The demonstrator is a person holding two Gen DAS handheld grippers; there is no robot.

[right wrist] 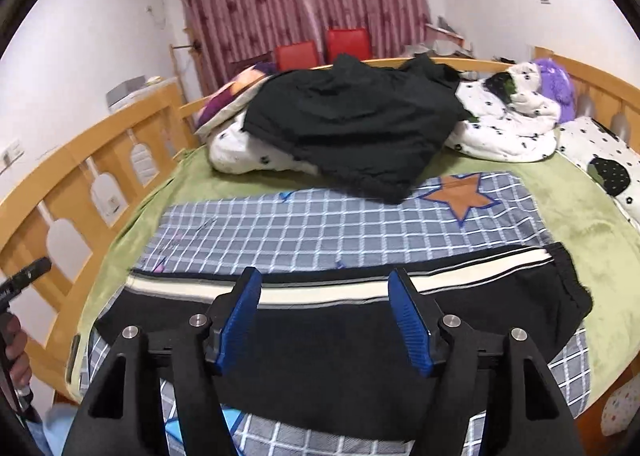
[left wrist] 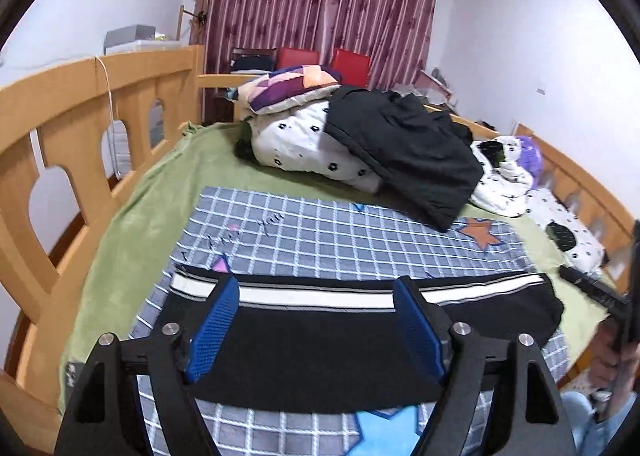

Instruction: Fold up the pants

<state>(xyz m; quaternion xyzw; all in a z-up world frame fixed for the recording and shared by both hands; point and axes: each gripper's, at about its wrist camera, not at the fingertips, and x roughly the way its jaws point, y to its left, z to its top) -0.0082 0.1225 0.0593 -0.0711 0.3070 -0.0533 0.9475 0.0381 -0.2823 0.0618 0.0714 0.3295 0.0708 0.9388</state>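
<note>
Black pants with a white side stripe lie folded lengthwise across a blue checked cloth on the bed, the stripe along the far edge. My left gripper is open and empty, held above the pants. In the right wrist view the same pants lie flat, waistband end to the right. My right gripper is open and empty above their middle. The right gripper's body shows at the right edge of the left wrist view; the left one shows at the left edge of the right wrist view.
A pile of quilts, a patchwork pillow and a black jacket lies at the far side of the bed. Wooden rails run along the left, back and right. A green sheet surrounds the checked cloth. Red chairs stand by the curtain.
</note>
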